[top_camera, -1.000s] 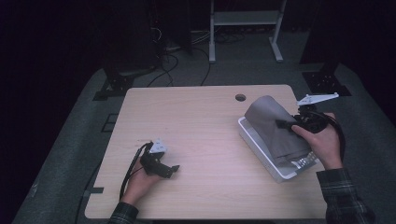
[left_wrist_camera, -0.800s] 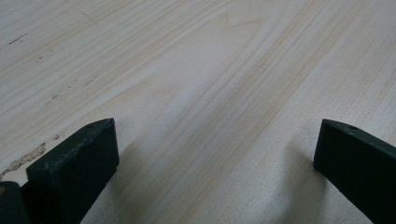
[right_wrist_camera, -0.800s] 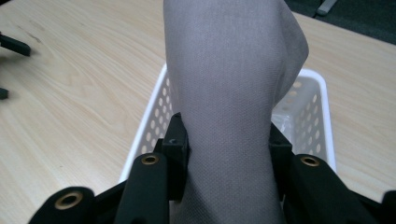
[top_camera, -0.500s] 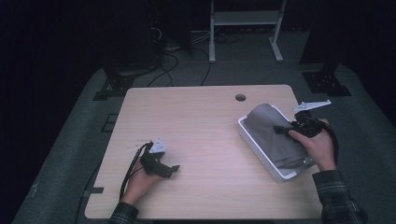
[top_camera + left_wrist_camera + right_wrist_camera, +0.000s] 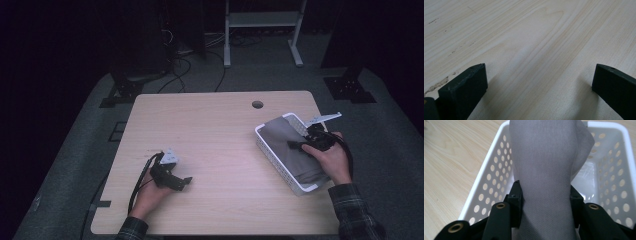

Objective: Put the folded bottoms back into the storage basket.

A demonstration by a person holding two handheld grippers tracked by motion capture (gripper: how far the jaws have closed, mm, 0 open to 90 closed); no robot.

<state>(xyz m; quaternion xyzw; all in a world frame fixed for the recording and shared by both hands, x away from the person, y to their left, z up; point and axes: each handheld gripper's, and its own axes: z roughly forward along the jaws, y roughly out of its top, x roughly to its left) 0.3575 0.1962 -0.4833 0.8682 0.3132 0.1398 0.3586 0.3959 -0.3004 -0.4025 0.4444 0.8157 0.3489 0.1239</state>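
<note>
The right gripper (image 5: 306,143) is holding a folded grey cloth (image 5: 292,152) over the white basket (image 5: 272,152) at the right side of the table (image 5: 220,135). In the right gripper view its fingers (image 5: 516,195) are pressing on either side of the cloth (image 5: 549,170), and they have just been opening a little with the cloth between them. The cloth is lying along the inside of the holed basket (image 5: 489,182), reaching toward its far wall. The left gripper (image 5: 172,175) is resting on the table near the front left, well apart from the basket, its fingers (image 5: 464,85) standing wide open over bare wood with nothing between them
</note>
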